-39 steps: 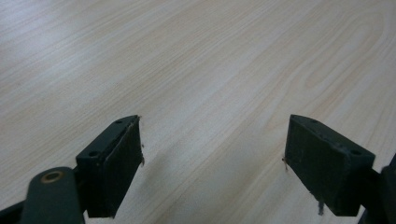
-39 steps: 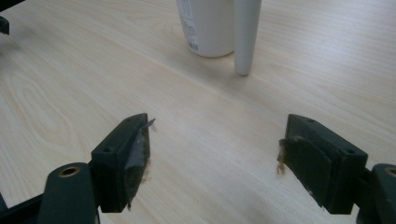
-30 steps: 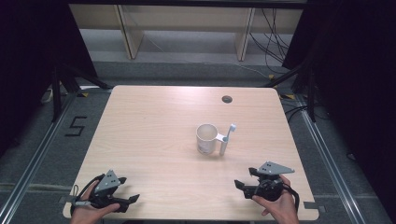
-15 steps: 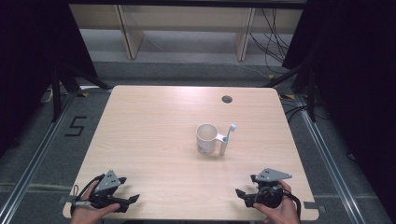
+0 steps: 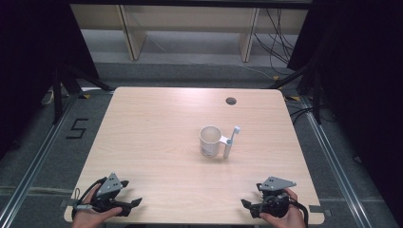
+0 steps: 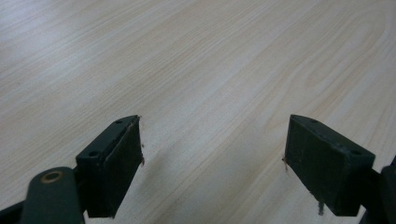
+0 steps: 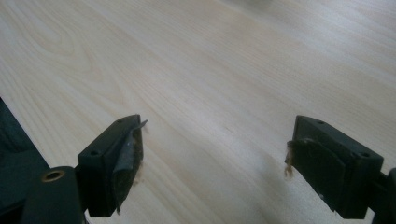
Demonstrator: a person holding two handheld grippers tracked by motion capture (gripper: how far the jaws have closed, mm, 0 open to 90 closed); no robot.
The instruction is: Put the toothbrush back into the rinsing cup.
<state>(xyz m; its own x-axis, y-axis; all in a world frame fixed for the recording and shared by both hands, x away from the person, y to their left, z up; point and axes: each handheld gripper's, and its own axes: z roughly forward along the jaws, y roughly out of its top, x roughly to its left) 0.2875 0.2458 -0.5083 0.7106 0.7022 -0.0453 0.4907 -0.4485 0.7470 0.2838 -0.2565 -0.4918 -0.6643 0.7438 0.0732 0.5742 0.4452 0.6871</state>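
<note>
A pale wood-grain rectangular table (image 5: 157, 142) is seen from above. At its near left corner, a person's left hand holds the black two-jaw left gripper (image 5: 134, 203), topped by a grey three-cornered plate. Its jaws stand wide apart with nothing between them. In the left gripper view the left gripper (image 6: 212, 154) shows two black pads (image 6: 119, 158) rising from the bottom edge, with bare table (image 6: 196, 70) in the gap and ahead of them; the lower parts of both jaws are cut off by the frame.

Well ahead of both grippers, and closer to the right one's side, a white ceramic mug (image 5: 210, 141) stands upright near the table's middle. Its handle points right, and a white toothbrush-like stick (image 5: 230, 141) stands tilted, leaning against the handle; its head is too small to make out clearly. Beyond the mug, near the far edge, sits a small dark round cable hole (image 5: 231, 100).

At the near right corner, the person's right hand holds the black two-jaw right gripper (image 5: 246, 205), also under a grey plate. Its jaws have just been opening and now stand released, grasping nothing. In the right gripper view the right gripper (image 7: 215, 158) has worn pads (image 7: 126, 158) with frayed edges, bare table (image 7: 210, 70) between them, and the dark floor (image 7: 11, 140) past the table edge at the left. A pale blur at the top edge is cut off and cannot be identified.
</note>
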